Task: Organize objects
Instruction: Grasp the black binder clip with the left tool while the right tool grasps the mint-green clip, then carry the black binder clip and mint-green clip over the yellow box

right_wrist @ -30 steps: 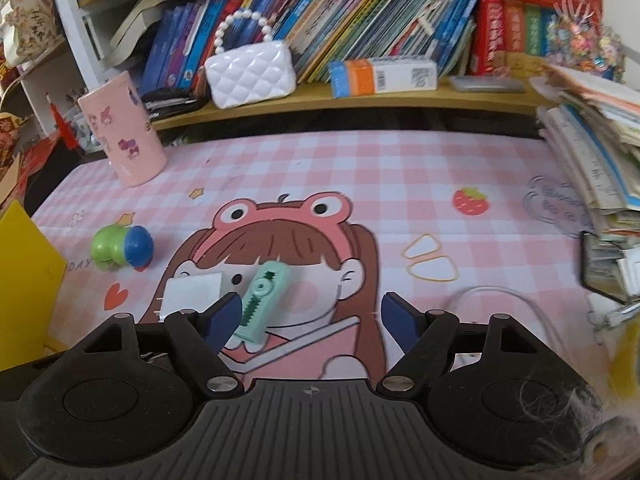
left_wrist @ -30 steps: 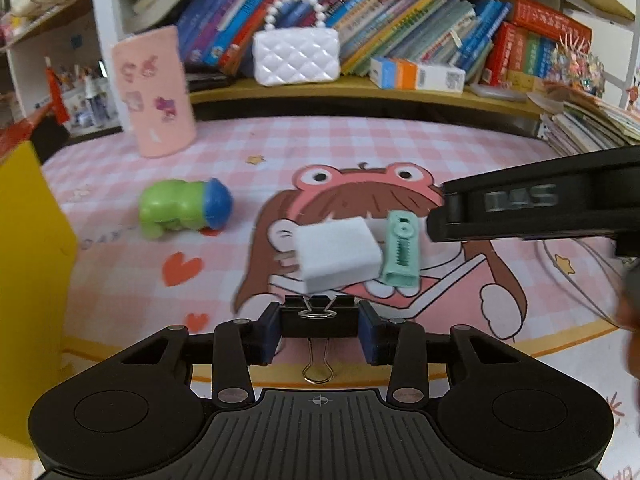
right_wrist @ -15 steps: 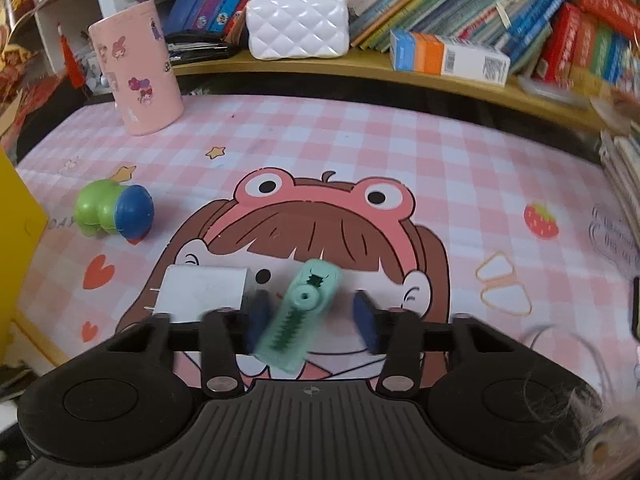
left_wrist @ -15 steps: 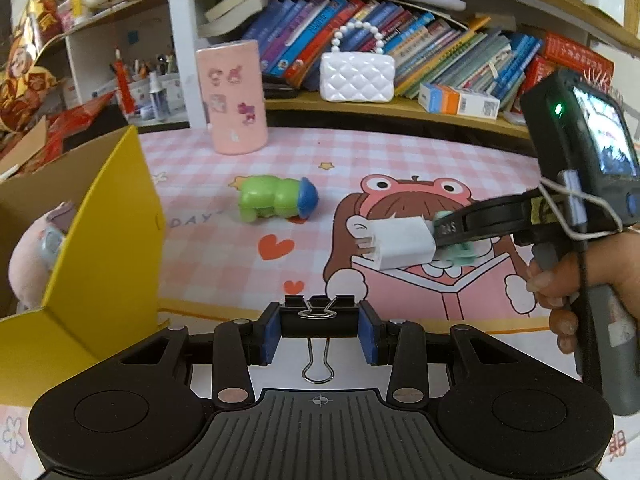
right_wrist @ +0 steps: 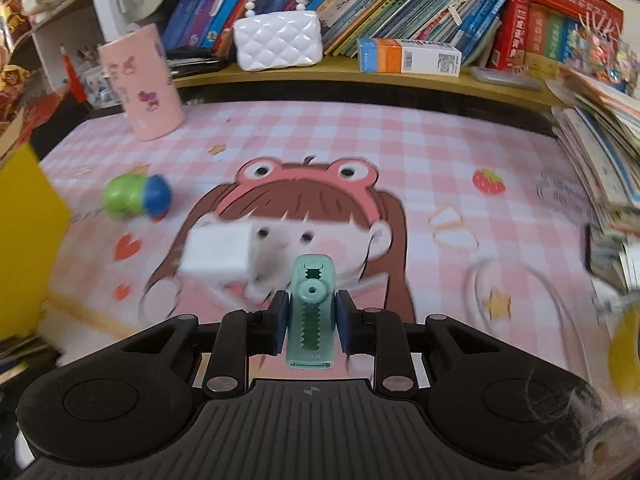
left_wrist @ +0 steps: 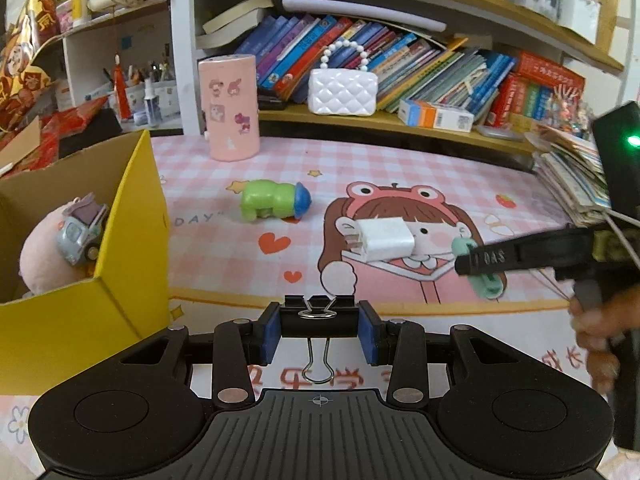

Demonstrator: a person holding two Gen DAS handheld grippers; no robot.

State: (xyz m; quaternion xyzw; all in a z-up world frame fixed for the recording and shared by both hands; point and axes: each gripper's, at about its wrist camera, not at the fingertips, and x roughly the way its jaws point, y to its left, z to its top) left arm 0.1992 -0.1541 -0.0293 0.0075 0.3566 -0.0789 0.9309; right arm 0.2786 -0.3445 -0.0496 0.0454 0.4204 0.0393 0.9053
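My left gripper (left_wrist: 319, 330) is shut on a black binder clip (left_wrist: 319, 317) whose wire handles hang below the pads. My right gripper (right_wrist: 310, 320) is shut on a mint green correction tape (right_wrist: 311, 312); in the left wrist view it shows as a black finger over the mint green correction tape (left_wrist: 486, 282) at the right. A white charger plug (left_wrist: 383, 239) lies on the pink cartoon mat (left_wrist: 400, 168), just left of the right gripper. A green and blue toy (left_wrist: 275, 200) lies further left. The yellow box (left_wrist: 132, 240) stands at the left, holding a pink plush and a small toy car (left_wrist: 82, 234).
A pink cylinder holder (left_wrist: 230, 108) stands at the back of the mat. Behind it a shelf carries a white quilted purse (left_wrist: 343, 90), an orange and white carton (left_wrist: 436, 116) and rows of books. A stack of booklets (left_wrist: 572, 176) lies at the right edge.
The right gripper closed on the mint green correction tape and lifted it off the mat. My left gripper, with the binder clip, drew back and left, bringing the yellow box into view.
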